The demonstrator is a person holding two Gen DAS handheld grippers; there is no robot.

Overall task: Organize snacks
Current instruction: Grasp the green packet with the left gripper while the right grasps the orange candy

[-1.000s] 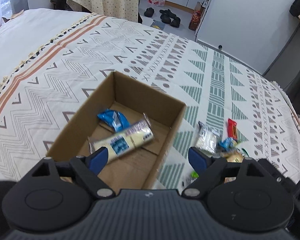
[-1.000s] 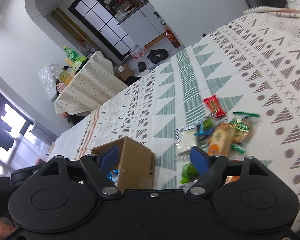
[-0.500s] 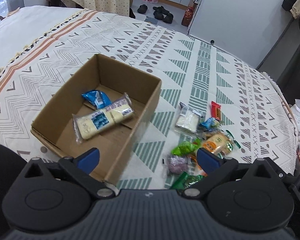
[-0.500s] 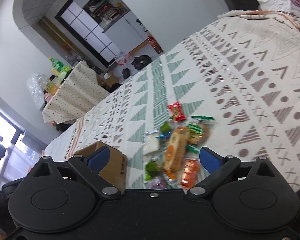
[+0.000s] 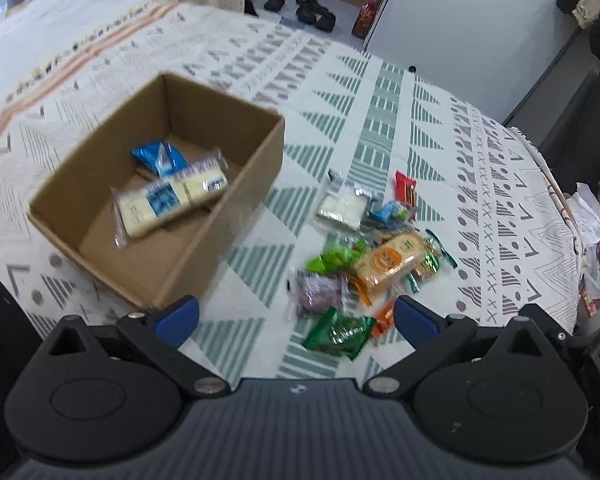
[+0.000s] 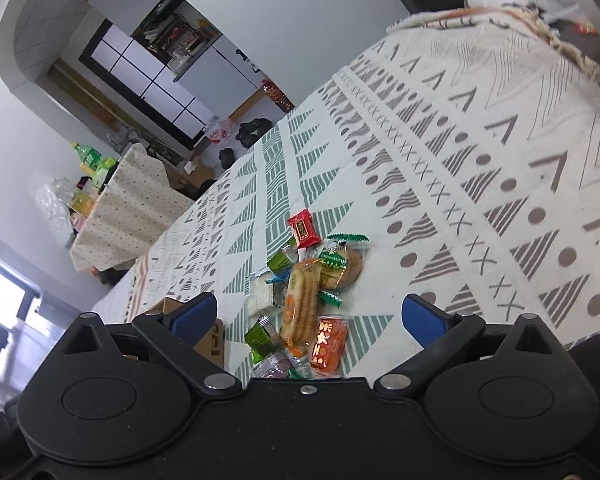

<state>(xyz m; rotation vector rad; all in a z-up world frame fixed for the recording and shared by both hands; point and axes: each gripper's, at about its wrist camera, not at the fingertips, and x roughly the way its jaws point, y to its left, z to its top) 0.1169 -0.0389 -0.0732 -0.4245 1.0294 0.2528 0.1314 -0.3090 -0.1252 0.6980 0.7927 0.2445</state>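
The loose snacks [image 5: 376, 256] lie heaped on the patterned bed cover [image 5: 440, 128], just beside the cardboard box [image 5: 204, 240], which already holds two packets. The left tool [image 5: 296, 314] is spread wide and empty; the right tool [image 6: 310, 310], jaws opening, holds nothing. Best to single out an edge packet, like the green packet [image 5: 338, 334], rather than the tangled middle.

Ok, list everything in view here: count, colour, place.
box: one, brown cardboard, open, on the cloth at left
blue packet: one, inside the box
cream pack: one, blue label, inside the box
loose snacks: about ten, green, orange, red, purple, white, piled on the cloth right of the box
cloth: one, cream with green and grey patterns
shoes: dark, on the floor beyond
left gripper: open, empty
right gripper: jaws opening, empty
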